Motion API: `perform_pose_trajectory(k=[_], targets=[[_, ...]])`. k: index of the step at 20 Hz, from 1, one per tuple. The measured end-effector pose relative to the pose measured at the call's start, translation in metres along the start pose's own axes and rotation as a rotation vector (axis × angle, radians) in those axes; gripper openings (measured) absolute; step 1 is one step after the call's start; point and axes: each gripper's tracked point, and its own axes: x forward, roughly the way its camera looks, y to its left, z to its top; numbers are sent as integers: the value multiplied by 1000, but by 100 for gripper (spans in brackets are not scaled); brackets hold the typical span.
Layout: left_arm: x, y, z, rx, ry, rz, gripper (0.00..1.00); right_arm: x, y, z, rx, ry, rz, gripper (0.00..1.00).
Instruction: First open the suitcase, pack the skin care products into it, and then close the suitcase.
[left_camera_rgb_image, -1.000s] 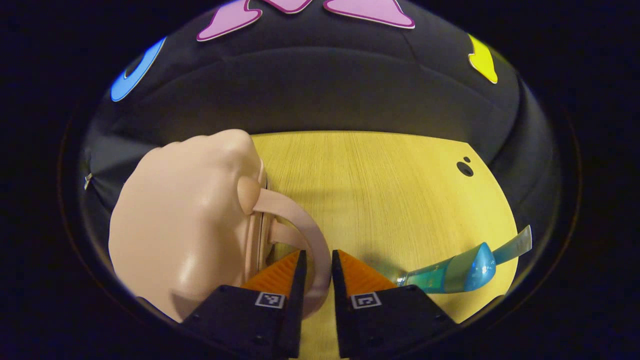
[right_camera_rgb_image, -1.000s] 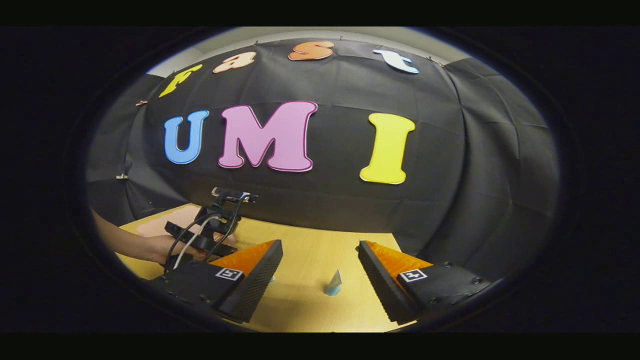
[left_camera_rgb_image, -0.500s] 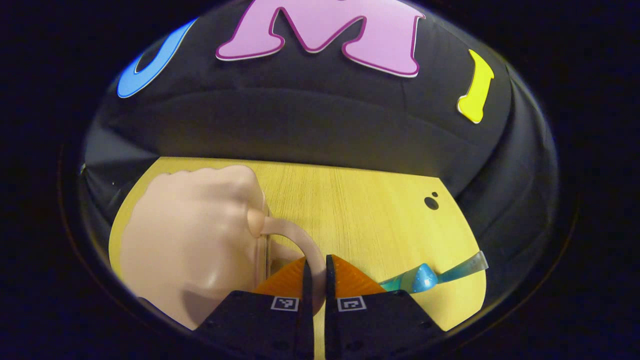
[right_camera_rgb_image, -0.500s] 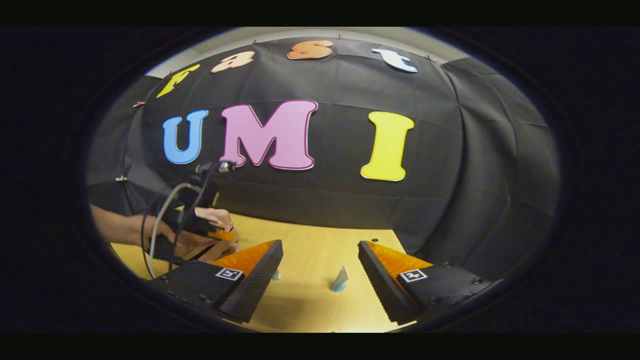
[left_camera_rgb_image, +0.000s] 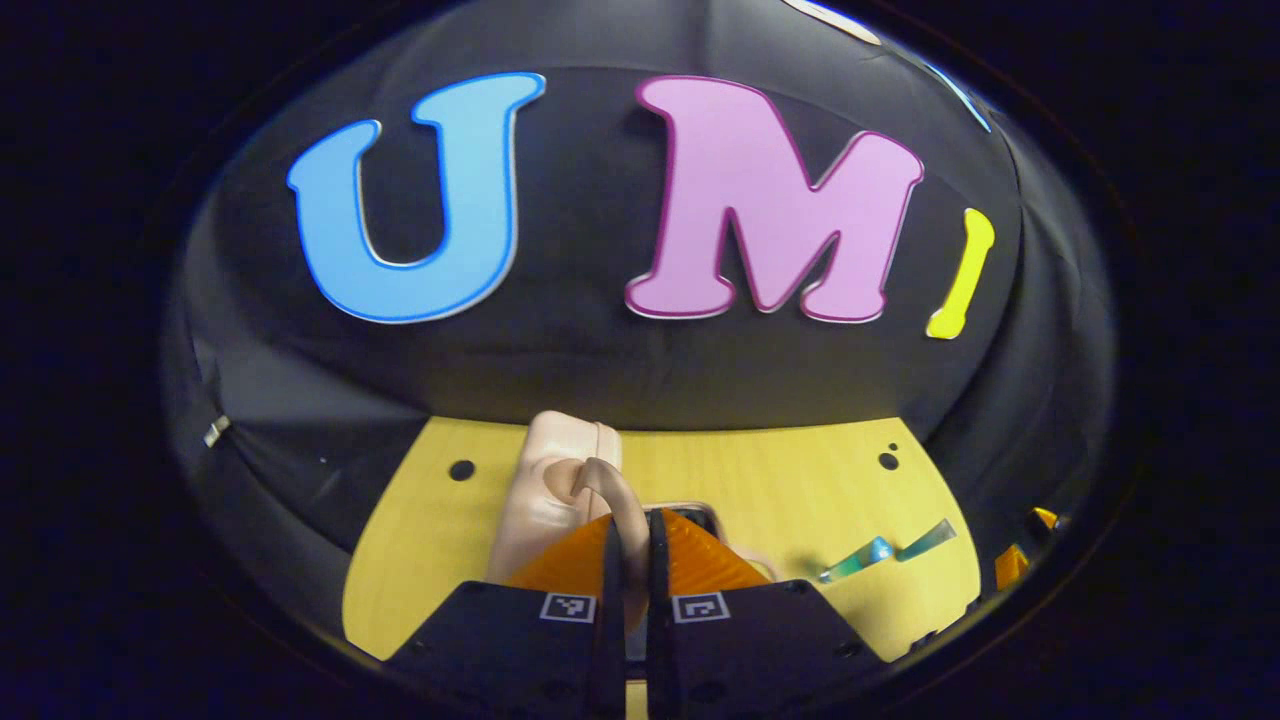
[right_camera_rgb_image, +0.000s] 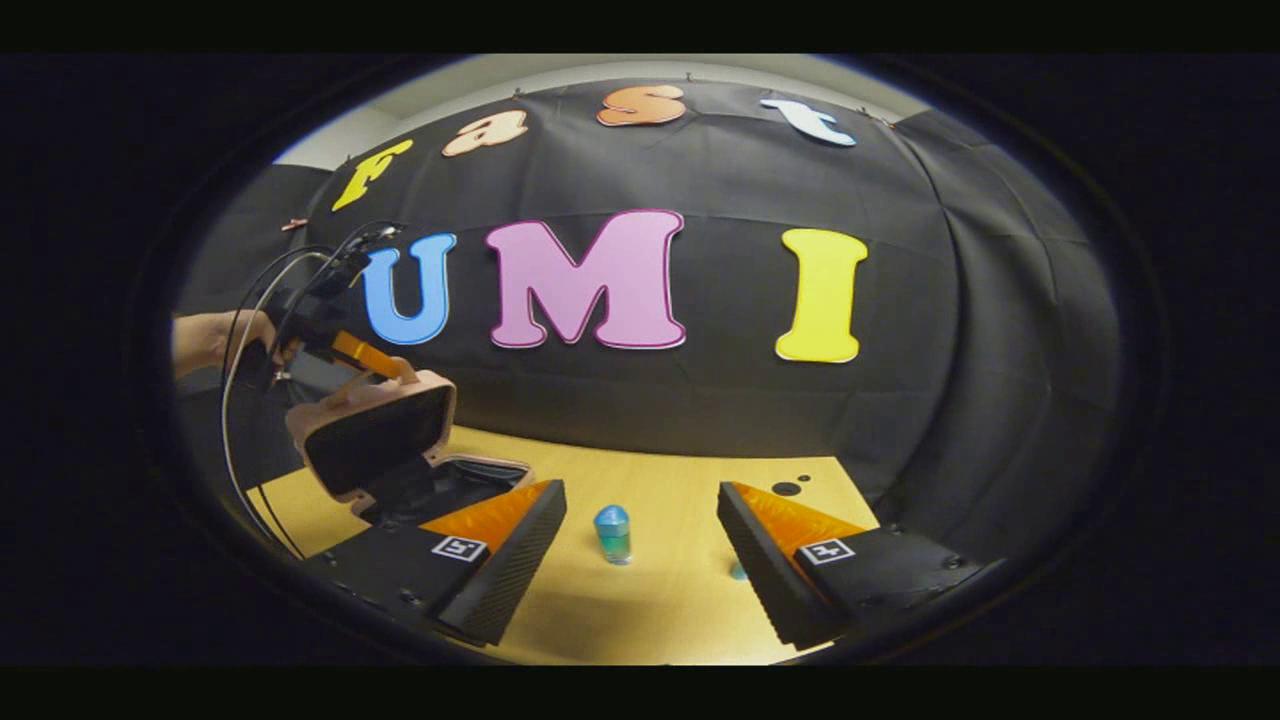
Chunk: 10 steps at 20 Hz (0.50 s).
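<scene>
**Jaws pinched on the handle, suitcase lid raised**

Jaws of the left gripper (left_camera_rgb_image: 628, 545) are seen pressed together on the thin looped handle (left_camera_rgb_image: 612, 492) of the pink suitcase (left_camera_rgb_image: 545, 490), the strap being caught between both fingers. In the right gripper view the same gripper (right_camera_rgb_image: 395, 372) is seen at the top edge of the suitcase lid (right_camera_rgb_image: 375, 432), which is held tilted up and open above the base (right_camera_rgb_image: 455, 480); a dark lining is shown inside both halves. The suitcase is placed toward the left side of the table (right_camera_rgb_image: 660, 590), near its far edge. A hand (right_camera_rgb_image: 215, 335) is seen gripping the left gripper's body, with cables hanging from it.

A blue-green skin care tube (right_camera_rgb_image: 612, 533) is seen standing on the table between the right gripper's two fingers in the right gripper view, well apart from the suitcase. In the left gripper view two blue-green tubes (left_camera_rgb_image: 885, 550) are seen lying toward the right edge of the table; whether they touch cannot be told.

Jaws of the right gripper (right_camera_rgb_image: 640, 560) are spread wide, with nothing between them, held above the near part of the table. Small dark holes (left_camera_rgb_image: 887, 460) are seen in the tabletop near its far corners.
</scene>
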Motion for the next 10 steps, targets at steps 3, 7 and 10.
perform_pose_trajectory(k=[3, 7, 10], targets=[[-7, 90, 3, 86, -15, 115, 13, -5, 7, 0, -15, 2, -24, 97], [17, 192, -28, 83, -11, 211, 13, -7, 9, -1, -39, 23, -74, 97], [42, 254, -69, 35, 26, 252, 13, -5, 9, -4, -17, 46, -118, 96]])
